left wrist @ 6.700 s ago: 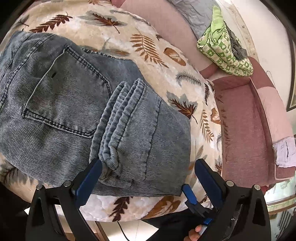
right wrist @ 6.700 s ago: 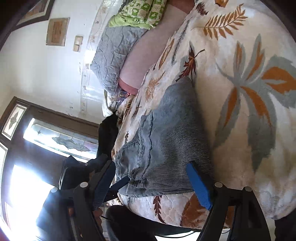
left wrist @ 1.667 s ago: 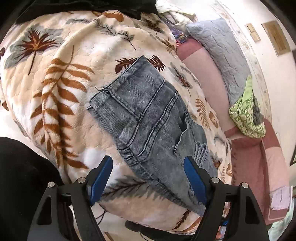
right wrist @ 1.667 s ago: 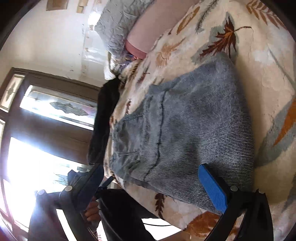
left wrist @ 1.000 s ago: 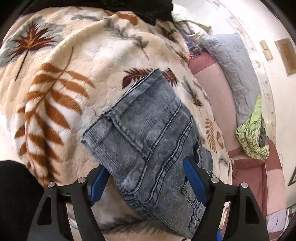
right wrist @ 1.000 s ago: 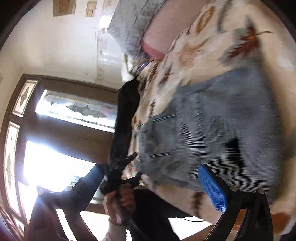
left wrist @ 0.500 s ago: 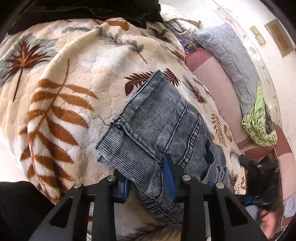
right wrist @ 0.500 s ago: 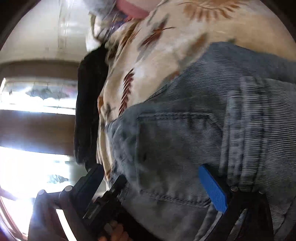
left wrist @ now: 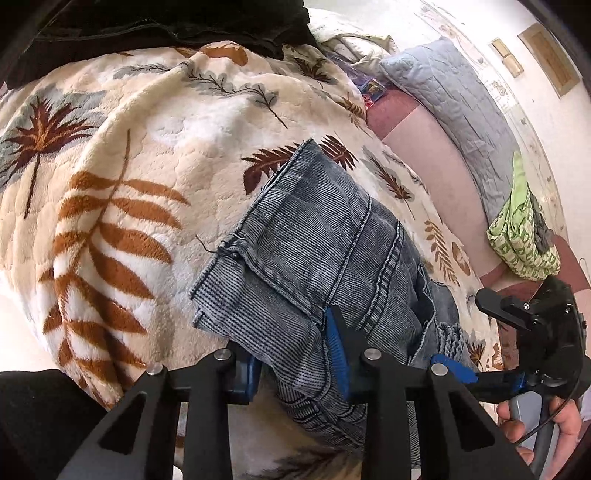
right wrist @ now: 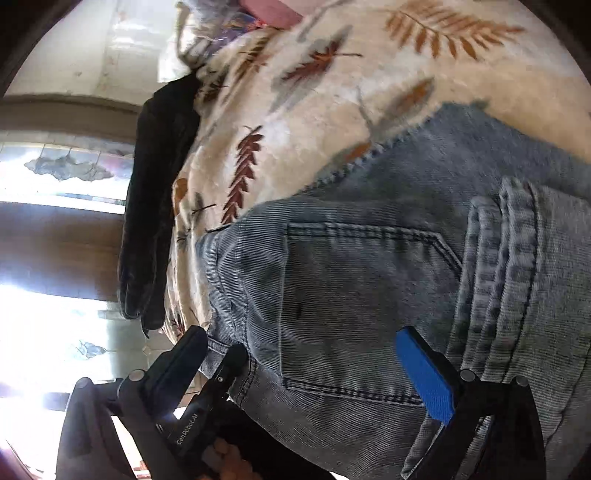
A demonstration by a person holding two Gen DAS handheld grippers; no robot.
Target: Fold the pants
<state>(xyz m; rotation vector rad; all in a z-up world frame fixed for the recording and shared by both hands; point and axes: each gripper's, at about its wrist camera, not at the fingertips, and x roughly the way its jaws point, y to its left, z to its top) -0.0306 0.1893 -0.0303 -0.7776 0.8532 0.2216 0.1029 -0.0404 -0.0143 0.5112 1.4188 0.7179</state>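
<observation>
The folded blue-grey denim pants (left wrist: pixel 325 251) lie on a cream blanket with leaf prints (left wrist: pixel 110 206). My left gripper (left wrist: pixel 295 354) is shut on the near edge of the folded pants, its blue pads pinching the layers. In the right wrist view the pants (right wrist: pixel 369 280) fill the frame with a back pocket up. My right gripper (right wrist: pixel 306 362) is open, its blue pad (right wrist: pixel 424 373) resting over the denim near the waistband. The right gripper also shows in the left wrist view (left wrist: pixel 532 332), held by a hand.
A black garment (left wrist: pixel 155 26) lies at the blanket's far edge, also in the right wrist view (right wrist: pixel 155 192). A grey pillow (left wrist: pixel 454 99), a green patterned cloth (left wrist: pixel 524 236) and a pink sofa back (left wrist: pixel 432 147) stand behind. Bright windows (right wrist: pixel 55 177) are at the left.
My left gripper moved in and closed on the near edge of the pants. My right gripper swung close over the pants from the other side and stayed open.
</observation>
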